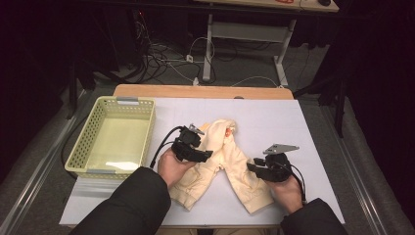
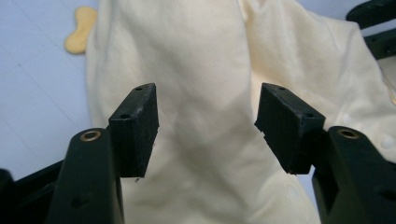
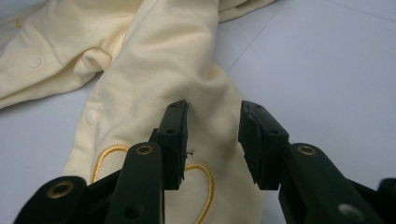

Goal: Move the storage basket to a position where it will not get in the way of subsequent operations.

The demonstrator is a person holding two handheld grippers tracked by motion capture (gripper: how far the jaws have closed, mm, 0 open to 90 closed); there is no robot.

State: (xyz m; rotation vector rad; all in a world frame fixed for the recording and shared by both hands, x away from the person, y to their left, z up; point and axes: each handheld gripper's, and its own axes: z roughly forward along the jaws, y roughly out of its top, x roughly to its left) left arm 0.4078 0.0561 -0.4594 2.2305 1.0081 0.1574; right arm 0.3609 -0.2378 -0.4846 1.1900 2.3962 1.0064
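A desk (image 1: 313,127) with a pale grey-white top and a wooden strip along its far edge stands on a grey floor; behind it, loose cables (image 1: 166,58) lie on the floor around the legs of a second table (image 1: 244,34), and the rest of the room is dark. No brand, label or legible writing can be made out. A pale yellow-green perforated basket (image 1: 96,128) sits at the desk's left edge. A cream baby garment (image 1: 215,166) lies spread at the middle of the desk toward the near edge, its two legs splayed toward the person; one leg bears a heart outline (image 3: 205,186) stitched in gold, and round snap buttons (image 3: 33,62) dot the cloth.

The left hand (image 1: 171,166), in a dark sleeve, comes in from the near edge and holds the left gripper (image 2: 205,121) low over the garment's left leg, jaws well apart, cloth beneath them but not pinched. The right hand (image 1: 288,193) holds the right gripper (image 3: 214,135) over the right leg near the near-right part of the desk, jaws parted with a narrower gap, pads clear of the cloth, above the heart.
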